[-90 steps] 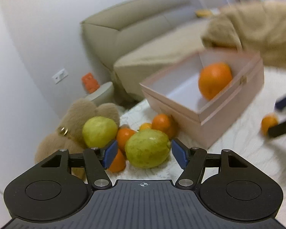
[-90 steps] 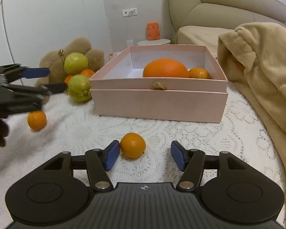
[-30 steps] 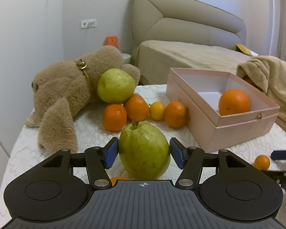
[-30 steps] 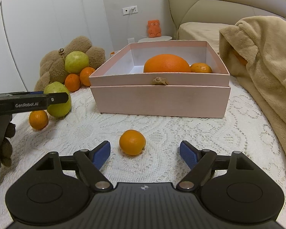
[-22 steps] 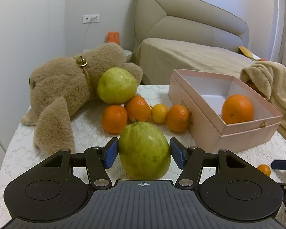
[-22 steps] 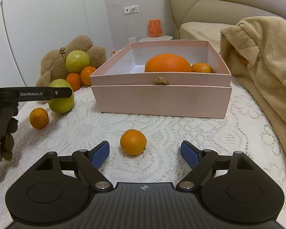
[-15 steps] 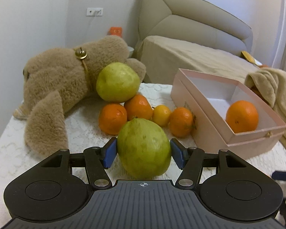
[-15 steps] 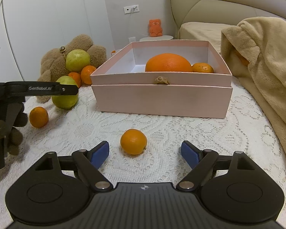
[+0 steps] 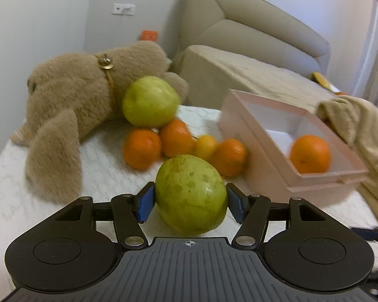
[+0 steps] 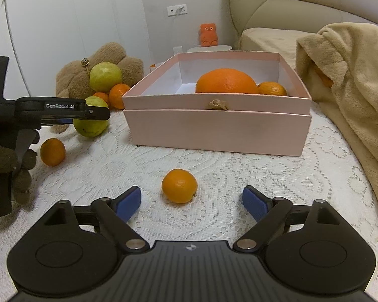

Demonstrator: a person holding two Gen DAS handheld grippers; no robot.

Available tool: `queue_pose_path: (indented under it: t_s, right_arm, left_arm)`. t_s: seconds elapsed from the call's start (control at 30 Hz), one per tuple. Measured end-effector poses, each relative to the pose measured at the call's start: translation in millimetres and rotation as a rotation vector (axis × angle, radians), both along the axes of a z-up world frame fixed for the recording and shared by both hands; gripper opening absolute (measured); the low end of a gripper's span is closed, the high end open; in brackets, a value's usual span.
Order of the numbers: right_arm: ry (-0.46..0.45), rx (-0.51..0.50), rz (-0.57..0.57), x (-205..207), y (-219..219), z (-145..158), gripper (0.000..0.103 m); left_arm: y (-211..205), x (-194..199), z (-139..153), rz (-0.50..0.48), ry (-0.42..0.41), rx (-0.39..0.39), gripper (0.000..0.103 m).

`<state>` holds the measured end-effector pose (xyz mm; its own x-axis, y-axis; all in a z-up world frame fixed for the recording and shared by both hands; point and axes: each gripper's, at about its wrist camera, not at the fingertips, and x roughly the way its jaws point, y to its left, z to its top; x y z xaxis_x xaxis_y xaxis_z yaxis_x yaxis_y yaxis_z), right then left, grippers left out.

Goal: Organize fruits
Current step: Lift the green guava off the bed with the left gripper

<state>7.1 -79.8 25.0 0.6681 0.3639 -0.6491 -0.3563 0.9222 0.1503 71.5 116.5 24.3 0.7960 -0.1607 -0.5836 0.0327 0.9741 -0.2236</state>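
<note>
Left-wrist view, item held: left gripper [image 9: 191, 202], blue pads pressed against both flanks of a green guava [image 9: 191, 195], carried clear of the lace tablecloth [image 9: 108, 176]; background blurred, so the unit was likely in motion.

Right-wrist view: right gripper [image 10: 191, 202], fingers spread wide and holding nothing, levelled low over the cloth with a small tangerine [image 10: 179, 185] lying just ahead of the gap between the pads.

Receptacle: pink box [image 10: 218, 132], lid off, beyond the tangerine; contents one large orange [image 10: 225, 81] and one small orange [image 10: 272, 88] touching it.

Loose stock: second guava [image 9: 150, 101] resting against a brown plush toy [image 9: 73, 105]; beneath it, a cluster of oranges [image 9: 142, 148] with one yellow fruit [image 9: 206, 147]; a single tangerine [image 10: 53, 151] near the left unit. An orange shape inside a fold of the beige blanket [image 10: 352, 95], identity not determinable.

Progress, judged: early. Two fruits boxed, one in transit, most of the pile outstanding.

Pose: left unit roughly horizontal, pointed towards the pile, box to its right; right unit aimed straight at the box.
</note>
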Motion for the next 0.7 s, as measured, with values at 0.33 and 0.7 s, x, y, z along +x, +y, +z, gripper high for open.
queue_pose_path:
  t_s: [0.33, 0.7]
  right_arm:
    - [0.041, 0.002, 0.020, 3.8, 3.2, 0.6, 0.103]
    - [0.015, -0.119, 0.049, -6.8, 17.7, 1.7, 0.103]
  left_arm:
    - [-29.2, -79.2, 6.7, -0.131, -0.019, -0.066, 0.065]
    - [-30.8, -96.7, -10.7, -0.117, -0.042, -0.085, 0.066]
